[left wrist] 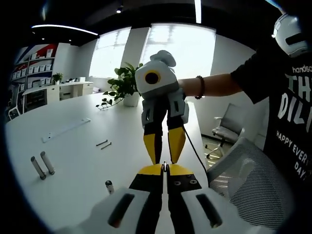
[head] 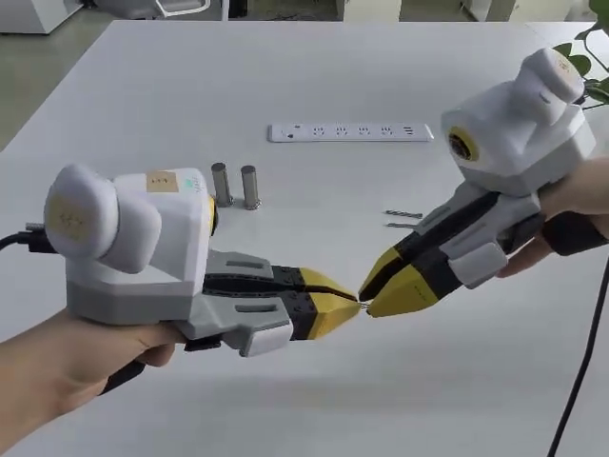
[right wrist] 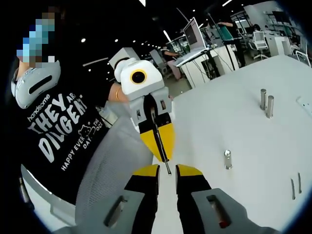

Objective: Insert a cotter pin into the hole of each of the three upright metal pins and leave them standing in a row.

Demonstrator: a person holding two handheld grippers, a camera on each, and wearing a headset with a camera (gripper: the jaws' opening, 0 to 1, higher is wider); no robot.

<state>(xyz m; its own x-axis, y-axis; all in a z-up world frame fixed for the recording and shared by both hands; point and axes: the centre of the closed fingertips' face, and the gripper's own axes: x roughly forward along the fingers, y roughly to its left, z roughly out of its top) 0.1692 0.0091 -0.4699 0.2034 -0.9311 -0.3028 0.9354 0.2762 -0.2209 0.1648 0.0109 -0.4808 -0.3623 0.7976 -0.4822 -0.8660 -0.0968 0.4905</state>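
Observation:
My left gripper [head: 352, 307] [left wrist: 165, 169] is shut on a thin cotter pin [right wrist: 163, 153] that sticks out past its yellow tips. My right gripper [head: 371, 297] [right wrist: 167, 169] meets it tip to tip above the table, jaws a little apart, with the free end of the cotter pin [head: 362, 303] lying in the gap. Two upright metal pins [head: 221, 184] [head: 250, 187] stand side by side at the back. A third upright metal pin [left wrist: 109, 186] [right wrist: 227, 159] stands alone, nearer. Two spare cotter pins [head: 403, 220] lie flat on the table.
A white power strip [head: 350, 132] lies across the table behind the metal pins. The white table [head: 314, 400] is bare in front of the grippers. A green plant [head: 592, 57] stands at the far right edge. A mesh office chair [left wrist: 243, 170] is beside the table.

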